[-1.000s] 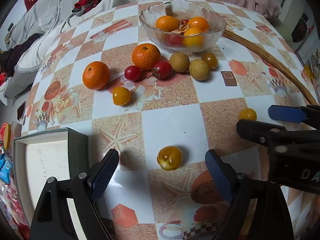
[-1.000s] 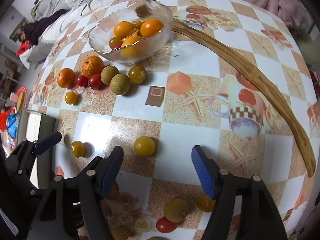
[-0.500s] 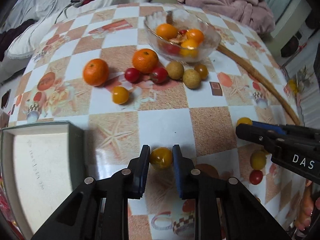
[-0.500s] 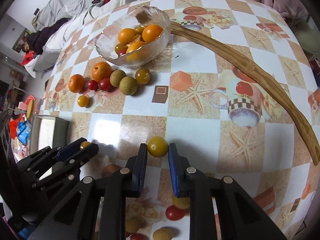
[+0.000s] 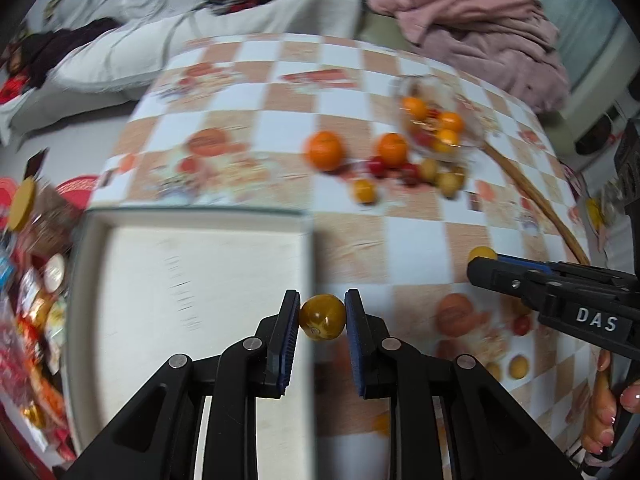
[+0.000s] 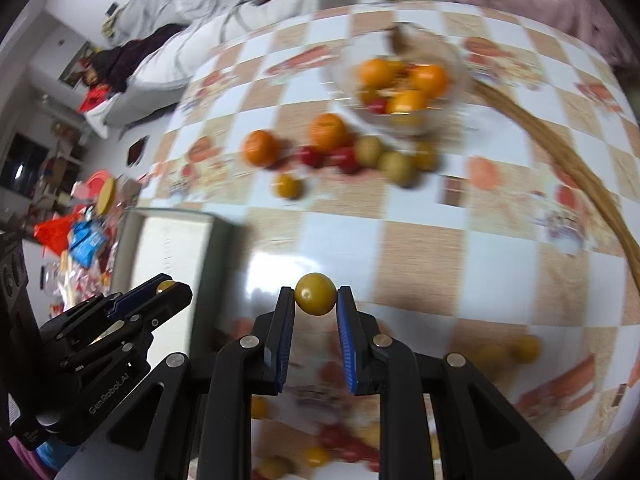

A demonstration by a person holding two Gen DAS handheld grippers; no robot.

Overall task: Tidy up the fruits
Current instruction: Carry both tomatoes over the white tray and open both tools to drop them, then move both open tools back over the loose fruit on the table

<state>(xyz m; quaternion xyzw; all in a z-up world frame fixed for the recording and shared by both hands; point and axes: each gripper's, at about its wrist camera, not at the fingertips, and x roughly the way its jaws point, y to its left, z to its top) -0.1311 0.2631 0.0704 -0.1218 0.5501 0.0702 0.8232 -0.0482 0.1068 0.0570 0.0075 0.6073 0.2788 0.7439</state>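
The round table's checked orange-and-white cover looks like glossy, smooth plastic sheeting, catching a pale sheen just beside the small yellow tomato, whose skin is smooth and shiny, held between the matt black plastic right gripper with ribbed blue rubbery pads and bright metal pivot pins. Beyond that tomato, the clear glass bowl looks slick and transparent, the curved strip of brown wood beside it matt and grained, and the mandarin oranges dull-skinned. The left gripper, of the same matt black plastic, pinches a glossy amber-yellow tomato at the edge of the shallow grey-rimmed tray, whose off-white floor looks matt like card.
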